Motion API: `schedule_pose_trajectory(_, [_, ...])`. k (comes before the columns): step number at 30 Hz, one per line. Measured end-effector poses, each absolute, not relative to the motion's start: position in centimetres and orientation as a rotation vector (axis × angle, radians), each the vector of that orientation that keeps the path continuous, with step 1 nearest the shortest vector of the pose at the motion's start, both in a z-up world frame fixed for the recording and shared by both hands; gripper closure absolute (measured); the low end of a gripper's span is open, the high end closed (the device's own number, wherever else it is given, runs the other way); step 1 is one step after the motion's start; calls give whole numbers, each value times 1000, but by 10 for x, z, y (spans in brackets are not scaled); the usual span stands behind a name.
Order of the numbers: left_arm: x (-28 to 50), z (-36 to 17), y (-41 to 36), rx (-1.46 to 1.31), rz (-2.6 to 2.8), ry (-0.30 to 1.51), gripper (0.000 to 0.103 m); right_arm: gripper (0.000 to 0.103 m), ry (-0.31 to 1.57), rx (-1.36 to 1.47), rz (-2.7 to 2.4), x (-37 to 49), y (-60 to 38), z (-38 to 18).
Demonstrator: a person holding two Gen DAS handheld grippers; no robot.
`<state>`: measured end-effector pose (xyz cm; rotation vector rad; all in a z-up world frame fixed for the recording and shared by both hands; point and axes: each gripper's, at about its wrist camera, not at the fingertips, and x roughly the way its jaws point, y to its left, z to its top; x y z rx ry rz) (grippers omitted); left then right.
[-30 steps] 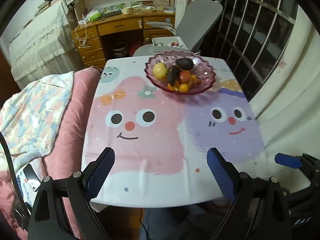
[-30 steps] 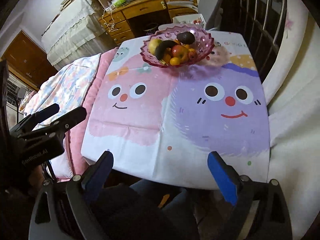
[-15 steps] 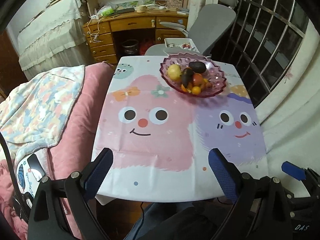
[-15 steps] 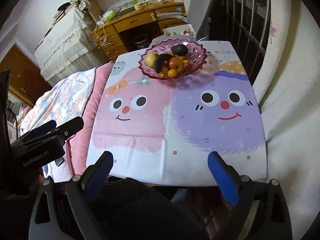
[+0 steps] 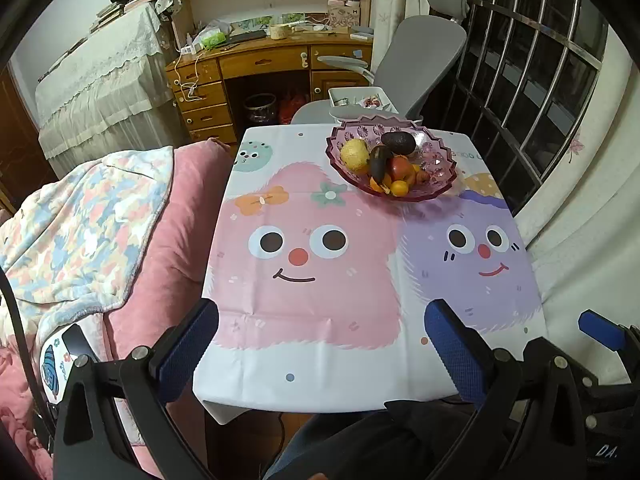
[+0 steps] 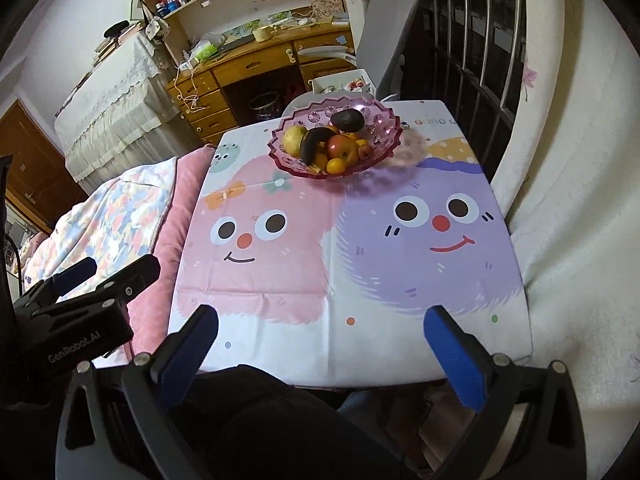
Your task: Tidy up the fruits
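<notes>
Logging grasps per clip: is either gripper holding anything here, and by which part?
Nothing is held. The left gripper and right gripper are both open and empty near the table's front edge; all the fruit sits in the bowl at the far end.

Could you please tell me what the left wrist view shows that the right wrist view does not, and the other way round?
Only the left wrist view shows the right gripper from the side, low at the right edge, and the headrest of the grey chair.

Only the right wrist view shows the left gripper from the side, at the left edge over the pink bedding.

Both show the pink fruit bowl at the far end of the table, holding all the fruit, the cartoon tablecloth, the wooden desk, and open, empty jaws in the foreground.
</notes>
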<state>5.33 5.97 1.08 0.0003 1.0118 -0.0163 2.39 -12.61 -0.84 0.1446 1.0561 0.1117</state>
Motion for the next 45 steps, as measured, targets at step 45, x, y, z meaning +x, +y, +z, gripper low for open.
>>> schedule_pose_trajectory(45, [47, 12, 52, 3, -26, 995, 1, 0, 1065, 138, 120, 16, -127, -12])
